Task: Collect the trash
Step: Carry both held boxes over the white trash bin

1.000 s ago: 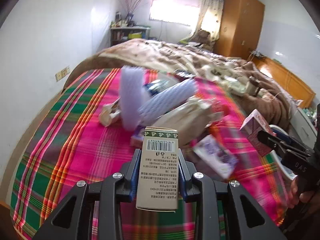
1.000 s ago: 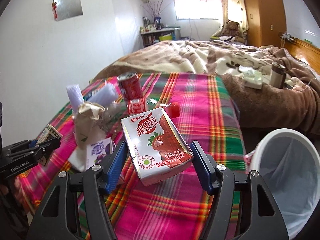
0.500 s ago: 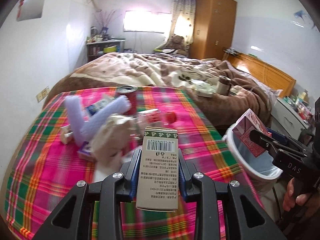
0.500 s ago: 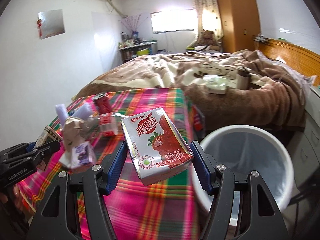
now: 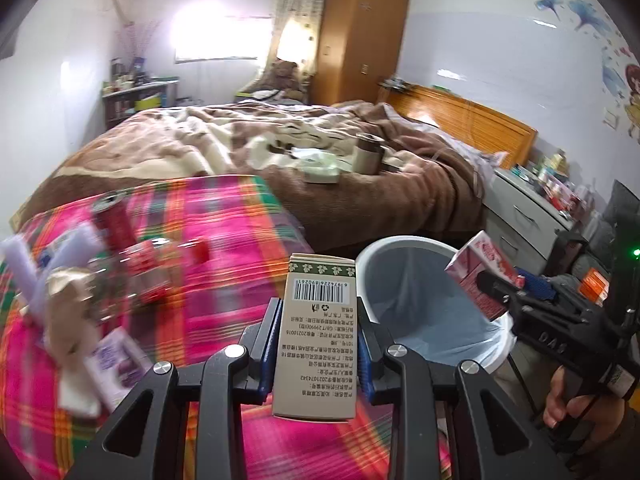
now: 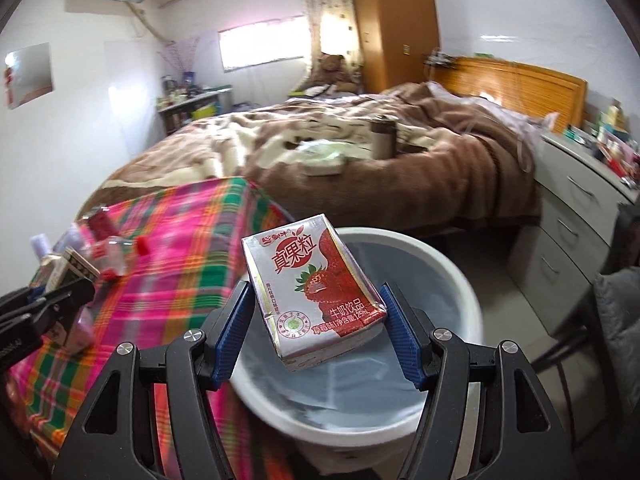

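My left gripper is shut on a tan carton with a barcode, held over the plaid cloth's right edge, just left of the white lined trash bin. My right gripper is shut on a strawberry milk carton and holds it above the open bin. The right gripper also shows in the left wrist view, over the bin's right rim. More trash lies on the cloth: a red can, a clear bottle with a red cap, a crumpled tan bag, a purple packet.
The plaid-covered table stands left of the bin. A bed with a brown blanket lies behind. Grey drawers stand to the right, with a dark chair near them.
Both grippers have swung right, away from the trash pile. The milk carton now hangs over the bin and the tan carton has come up beside its rim.
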The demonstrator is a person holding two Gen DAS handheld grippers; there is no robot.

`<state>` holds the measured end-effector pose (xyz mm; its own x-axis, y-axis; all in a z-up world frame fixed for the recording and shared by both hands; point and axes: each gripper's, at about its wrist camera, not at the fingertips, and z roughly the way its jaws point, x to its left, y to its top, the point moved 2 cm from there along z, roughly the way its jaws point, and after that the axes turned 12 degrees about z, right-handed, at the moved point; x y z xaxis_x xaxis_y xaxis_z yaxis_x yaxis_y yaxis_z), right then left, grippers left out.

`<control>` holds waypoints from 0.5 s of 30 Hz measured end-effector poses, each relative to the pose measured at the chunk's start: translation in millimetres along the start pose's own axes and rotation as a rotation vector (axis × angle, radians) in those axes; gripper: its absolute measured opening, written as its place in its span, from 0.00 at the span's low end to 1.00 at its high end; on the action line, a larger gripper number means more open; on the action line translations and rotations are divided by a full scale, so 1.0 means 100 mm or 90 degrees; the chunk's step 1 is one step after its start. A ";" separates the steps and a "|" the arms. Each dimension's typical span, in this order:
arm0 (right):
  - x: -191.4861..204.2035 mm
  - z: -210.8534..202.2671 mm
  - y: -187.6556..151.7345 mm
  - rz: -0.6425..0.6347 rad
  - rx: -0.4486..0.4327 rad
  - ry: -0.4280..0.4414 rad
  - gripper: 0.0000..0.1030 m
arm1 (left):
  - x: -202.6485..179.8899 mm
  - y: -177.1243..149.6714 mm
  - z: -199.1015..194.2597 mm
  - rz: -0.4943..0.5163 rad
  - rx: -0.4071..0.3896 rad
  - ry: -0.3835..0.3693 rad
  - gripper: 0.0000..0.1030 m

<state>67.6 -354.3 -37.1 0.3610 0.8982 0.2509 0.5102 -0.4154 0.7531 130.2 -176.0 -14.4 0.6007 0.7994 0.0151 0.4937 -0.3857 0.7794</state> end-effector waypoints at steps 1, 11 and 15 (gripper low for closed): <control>-0.04 0.02 0.00 0.004 0.003 -0.004 0.64 | -0.08 0.05 0.07 0.007 0.003 -0.009 0.32; -0.41 0.10 0.00 0.014 0.021 -0.050 0.64 | -0.60 0.21 0.51 0.046 0.028 -0.061 0.32; -0.50 0.12 0.02 0.018 0.026 -0.066 0.65 | -0.70 0.25 0.64 0.046 0.038 -0.075 0.32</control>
<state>60.2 -402.1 -55.4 0.4532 0.8671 0.2067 0.5292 -0.4483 0.7204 140.7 -271.5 -36.4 0.7039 0.7103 -0.0068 0.4807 -0.4693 0.7407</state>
